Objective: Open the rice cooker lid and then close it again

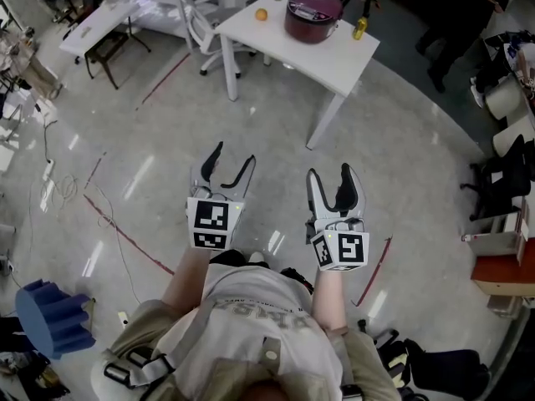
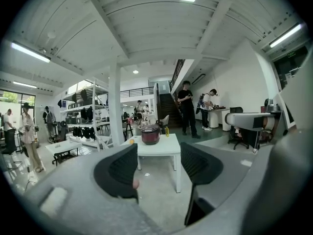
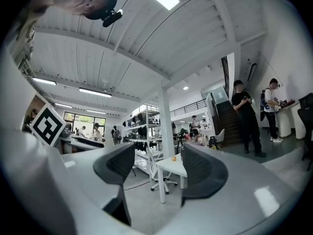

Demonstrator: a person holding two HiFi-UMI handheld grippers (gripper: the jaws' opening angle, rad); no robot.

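So you're standing out on the open floor (image 1: 142,182), well apart from the white table (image 1: 322,57), which is why neither hand is doing any real work. The rice cooker (image 1: 313,13) is sitting on the far part of that tabletop. Its dark red lid (image 1: 311,5) is looking shut to me, though it's small from here, so I wouldn't swear to it.

You're holding the left gripper (image 1: 234,155) and right gripper (image 1: 329,174) out in front of your chest, side by side, pointing toward the table. Both are showing jaws spread wide with nothing between the pads. The left gripper view is framing the cooker right through the gap, so you're basically lining up your approach. The right one is aiming a bit off to the side, catching only the table's corner.

I'm guessing you're keeping the jaws spread so they're ready for the lid latch.

An orange (image 1: 262,14) is lying to one side of the cooker and a small yellow bottle (image 1: 360,29) is standing on the other, so there's not much room around it.
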